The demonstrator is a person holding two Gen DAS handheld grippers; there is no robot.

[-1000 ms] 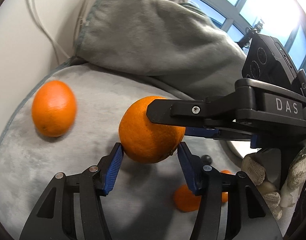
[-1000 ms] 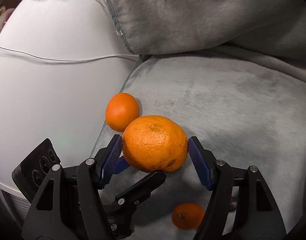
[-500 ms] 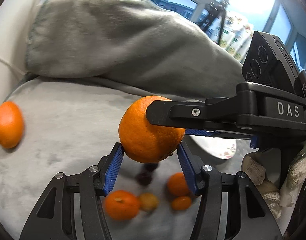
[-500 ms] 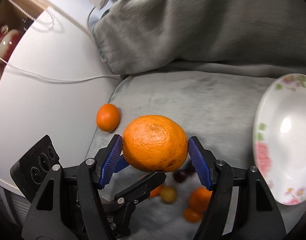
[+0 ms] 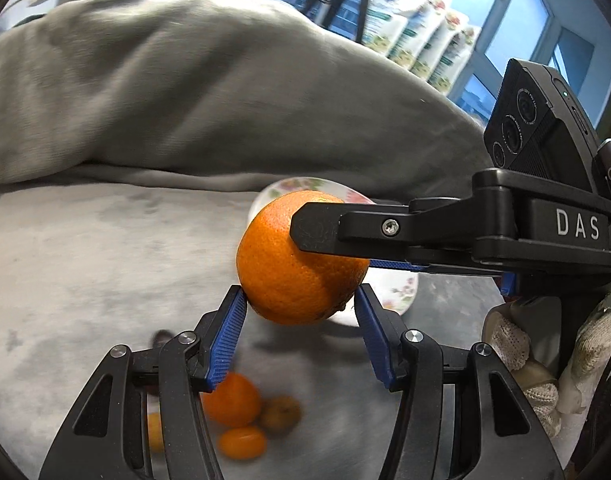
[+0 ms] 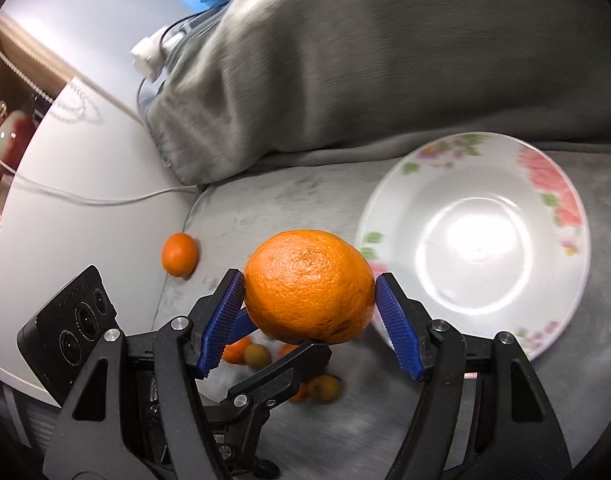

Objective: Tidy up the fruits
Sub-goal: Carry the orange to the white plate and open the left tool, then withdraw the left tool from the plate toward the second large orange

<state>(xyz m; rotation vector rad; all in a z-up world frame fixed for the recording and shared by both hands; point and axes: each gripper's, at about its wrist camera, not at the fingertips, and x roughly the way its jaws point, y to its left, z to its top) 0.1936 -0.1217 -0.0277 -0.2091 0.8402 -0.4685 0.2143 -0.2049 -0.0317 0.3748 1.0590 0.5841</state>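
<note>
Both grippers are shut on one large orange, held in the air above the grey cloth; it also shows in the right wrist view. My left gripper pinches its sides, and my right gripper crosses it from the right. A white floral plate lies just right of the orange; its rim shows behind the orange. Several small fruits lie on the cloth below the grippers. A second orange rests at the cloth's left edge.
A bunched grey blanket rises behind the plate. A white table with a white cable lies left of the cloth. Windows and packaged goods stand far back.
Both grippers carried the orange to the right. The plate came into view and grew larger. The second orange slid off to the left, and the small fruits now lie beneath the grippers.
</note>
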